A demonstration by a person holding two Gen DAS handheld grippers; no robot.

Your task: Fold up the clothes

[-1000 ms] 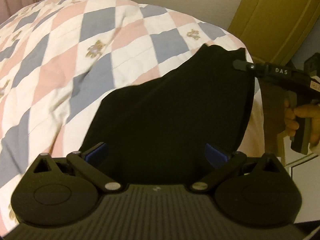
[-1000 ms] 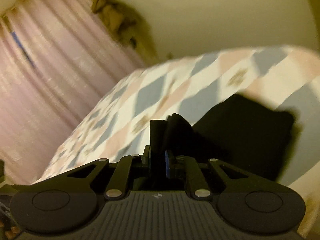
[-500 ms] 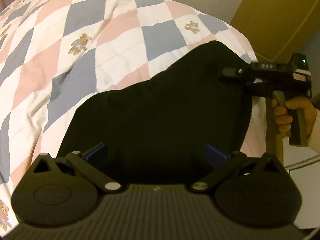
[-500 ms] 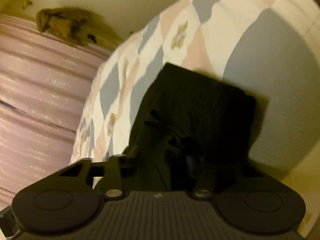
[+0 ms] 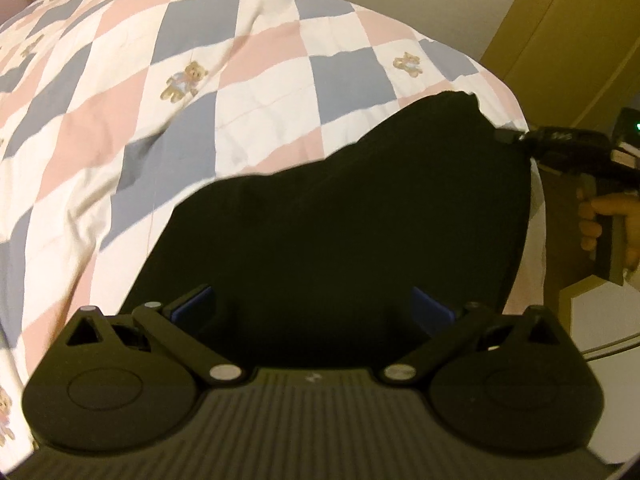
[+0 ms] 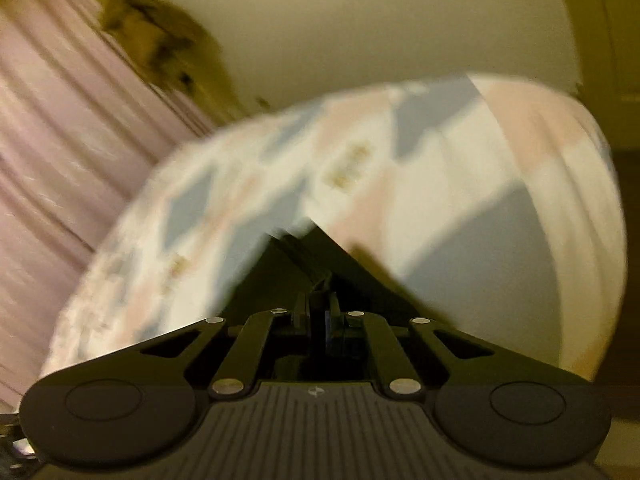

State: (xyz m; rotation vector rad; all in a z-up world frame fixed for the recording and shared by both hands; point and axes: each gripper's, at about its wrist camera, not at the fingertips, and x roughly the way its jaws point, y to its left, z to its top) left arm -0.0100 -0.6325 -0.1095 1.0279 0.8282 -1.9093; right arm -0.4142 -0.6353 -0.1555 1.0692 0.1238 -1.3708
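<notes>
A black garment (image 5: 344,216) lies spread on the checked quilt (image 5: 200,80) near the bed's right edge. My left gripper (image 5: 312,300) hovers over its near edge with both blue pads (image 5: 192,302) wide apart and nothing between them. My right gripper (image 5: 508,136) shows at the right in the left wrist view, pinching the garment's far right edge. In the blurred right wrist view its jaws are together on the black cloth (image 6: 304,264), and my right gripper (image 6: 320,316) pulls it taut.
The quilt (image 6: 440,168) covers the whole bed, with teddy bear prints (image 5: 182,82). A wooden wardrobe (image 5: 560,32) stands at the right beyond the bed. Pink curtains (image 6: 60,160) hang along the left wall. The bed drops off at the right edge.
My right gripper twisted down and back up while holding the cloth, and drew its edge outward to the right. My left gripper stayed open over the near edge.
</notes>
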